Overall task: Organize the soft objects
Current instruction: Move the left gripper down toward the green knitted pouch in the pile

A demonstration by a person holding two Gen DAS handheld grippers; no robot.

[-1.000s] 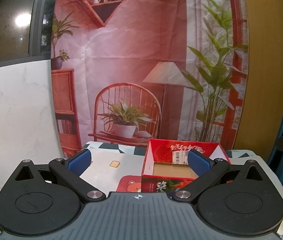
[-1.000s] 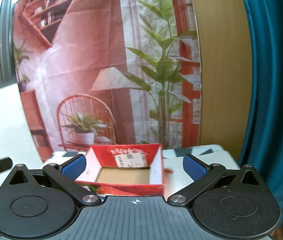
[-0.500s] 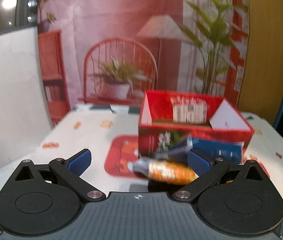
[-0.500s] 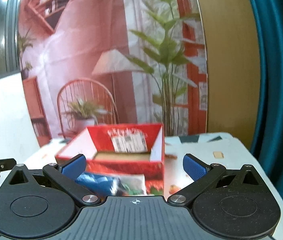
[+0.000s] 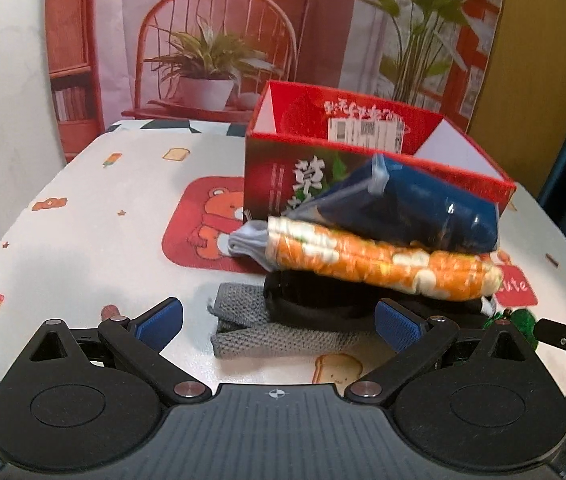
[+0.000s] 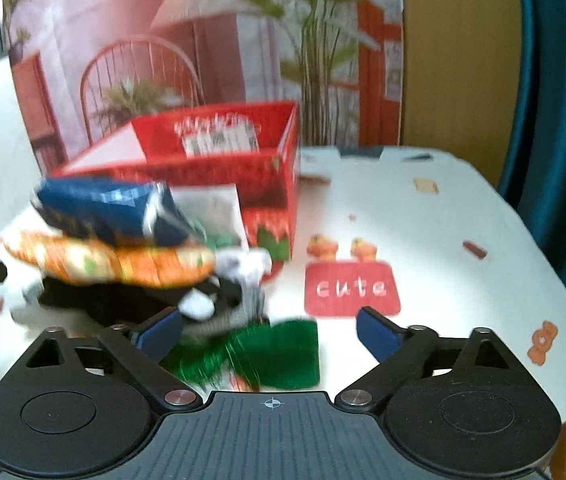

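Now both my tools have dipped toward the counter (image 5: 83, 240), left tool (image 5: 279, 320) and right tool (image 6: 269, 330) released; the pile (image 5: 363, 256) before the red box (image 5: 275, 184) awaits sorting.

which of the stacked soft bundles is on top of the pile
The dark blue plastic-wrapped bundle is on top. It rests on the orange patterned one, which lies above the black and grey knit pieces.

Black linkages, blue-padded jaws, silver screws
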